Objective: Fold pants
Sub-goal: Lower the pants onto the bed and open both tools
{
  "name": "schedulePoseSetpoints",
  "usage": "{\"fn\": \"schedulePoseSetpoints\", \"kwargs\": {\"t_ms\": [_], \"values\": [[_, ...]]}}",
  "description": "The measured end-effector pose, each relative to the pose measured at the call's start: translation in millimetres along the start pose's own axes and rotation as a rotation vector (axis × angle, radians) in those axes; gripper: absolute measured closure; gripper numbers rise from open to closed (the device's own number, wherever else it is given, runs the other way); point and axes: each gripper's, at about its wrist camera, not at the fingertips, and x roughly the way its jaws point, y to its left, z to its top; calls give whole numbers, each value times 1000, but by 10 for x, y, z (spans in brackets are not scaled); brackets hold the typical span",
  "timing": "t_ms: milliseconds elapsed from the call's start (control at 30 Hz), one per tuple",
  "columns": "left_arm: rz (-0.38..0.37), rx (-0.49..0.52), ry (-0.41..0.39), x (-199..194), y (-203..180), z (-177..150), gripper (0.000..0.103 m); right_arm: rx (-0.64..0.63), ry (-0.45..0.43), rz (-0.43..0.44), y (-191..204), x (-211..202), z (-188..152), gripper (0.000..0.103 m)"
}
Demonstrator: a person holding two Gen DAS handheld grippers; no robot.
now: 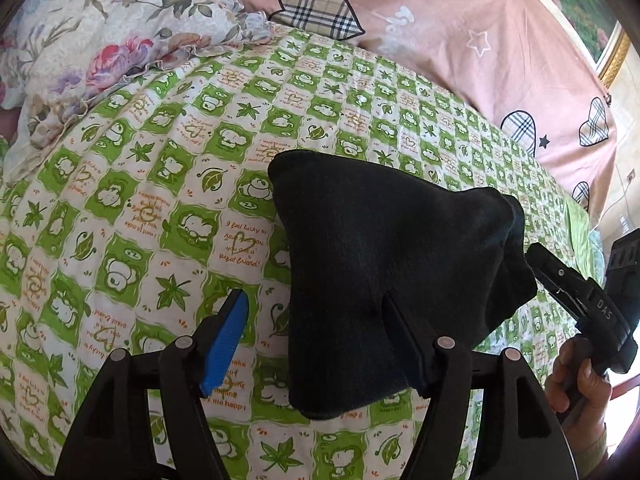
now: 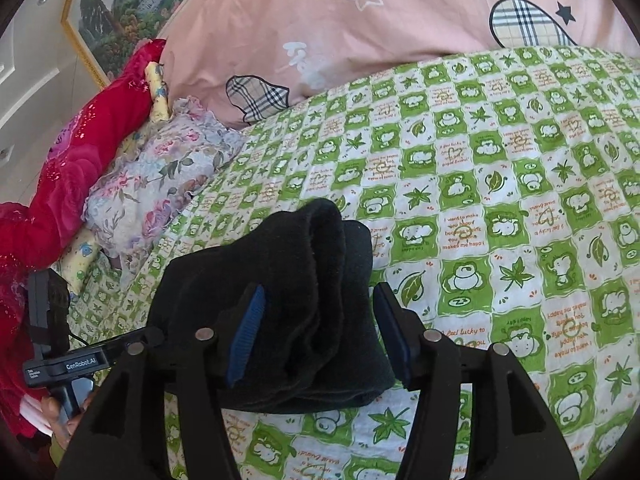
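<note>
Bed sheet (image 1: pixel 168 184): green-and-white checked cover with cartoon prints, spread over the whole work surface; everything else lies on or beside it.
Pink quilt (image 1: pixel 460 40): bunched along the far edge of the sheet, with plaid heart patches.
Floral pillow (image 1: pixel 100 28): at the far corner, beside the pink quilt.
Pants (image 1: pixel 384 272): black, already gathered into a compact, thick bundle of several layers, lying on the sheet between the two grippers; the layered fold edges show in the right wrist view.
Progress: by my reading the folding is nearly done, since no leg or waistband trails loose; what seems left is a final press or tidy and letting go.
Left gripper (image 1: pixel 316 336): jaws spread wide, one finger resting on top of the bundle, the blue-padded finger off to the side over bare sheet; it grips nothing.
Right gripper (image 2: pixel 320 332): fingers straddle the end of the bundle with cloth between them, apparently parted; whether the pads press the cloth I cannot tell.
Containers: none in view; no basket, drawer or box shows.
</note>
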Motion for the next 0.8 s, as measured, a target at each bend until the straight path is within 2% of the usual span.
{"fn": "schedulePoseSetpoints", "kwargs": {"t_ms": [200,400,667,800], "values": [[16,-4,-20,-128,-50,-97,24,-19,-9,-13,52,-158,-104,37],[31,-15,-25,-219,-114,-241,23,-26,-9,-21,91,-268,-242,36],[71,-26,-30,-294,-170,-417,22,-60,-14,-19,183,-370,-380,24],[104,-14,-42,-331,-222,-481,22,-119,-12,-42,289,-387,-441,21]]}}
